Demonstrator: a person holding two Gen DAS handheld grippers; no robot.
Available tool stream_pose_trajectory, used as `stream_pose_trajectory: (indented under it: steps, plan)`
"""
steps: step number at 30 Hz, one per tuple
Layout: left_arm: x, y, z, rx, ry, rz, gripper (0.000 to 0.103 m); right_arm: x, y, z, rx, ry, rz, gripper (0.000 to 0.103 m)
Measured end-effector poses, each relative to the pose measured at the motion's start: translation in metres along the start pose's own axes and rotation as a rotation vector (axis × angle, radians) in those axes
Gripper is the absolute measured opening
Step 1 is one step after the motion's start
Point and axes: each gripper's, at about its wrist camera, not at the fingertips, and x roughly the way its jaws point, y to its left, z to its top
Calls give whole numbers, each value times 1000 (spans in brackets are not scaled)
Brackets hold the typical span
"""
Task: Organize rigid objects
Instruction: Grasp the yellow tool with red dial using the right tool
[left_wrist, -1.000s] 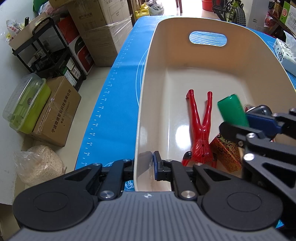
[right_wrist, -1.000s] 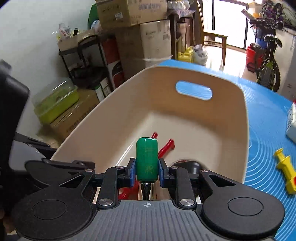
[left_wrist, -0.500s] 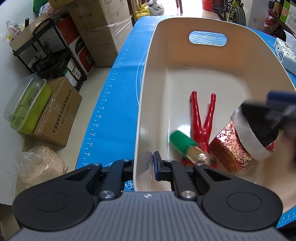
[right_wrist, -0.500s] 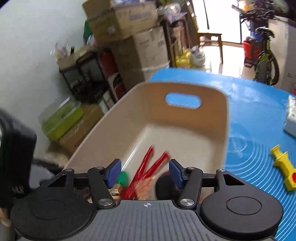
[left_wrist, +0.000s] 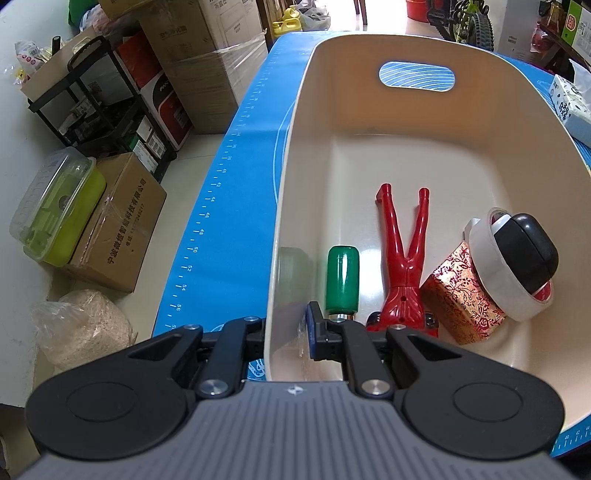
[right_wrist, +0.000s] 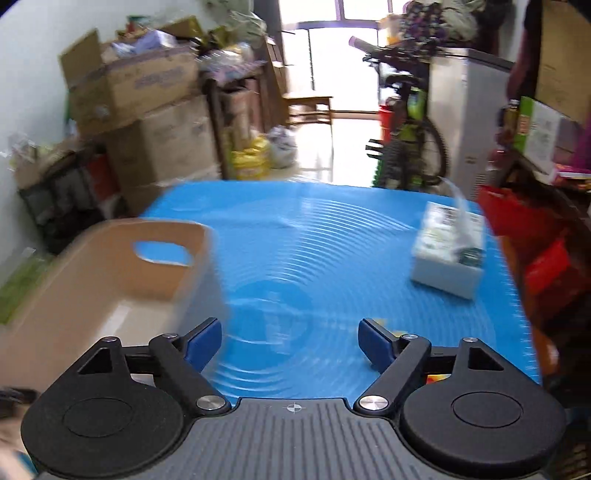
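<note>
Blue mat (right_wrist: 314, 258); left fingers (left_wrist: 317, 334) clenched on bin (left_wrist: 284, 221) wall, green-handled screwdriver (left_wrist: 342, 280) just beyond; right fingers (right_wrist: 375, 341) released

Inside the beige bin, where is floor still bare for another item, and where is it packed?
The bin floor is bare in its far half, from the red pliers' handle tips to the handle-cutout wall. The near end is crowded: green-handled screwdriver, pliers, patterned box and tape roll lie side by side. The left gripper clamps the near wall.
</note>
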Motion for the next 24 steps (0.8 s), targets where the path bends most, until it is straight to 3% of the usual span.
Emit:
stream_pose_trajectory:
  steps: [10, 21, 24]
  plan:
    - [0, -2, 0, 2, 2, 17, 17, 51, -62, -41, 63, 134, -122, 84]
    - [1, -5, -1, 14, 2, 30, 19, 71, -68, -55, 61, 116, -124, 83]
    - [1, -5, -1, 17, 2, 32, 18, 69, -68, -57, 56, 98, -129, 75]
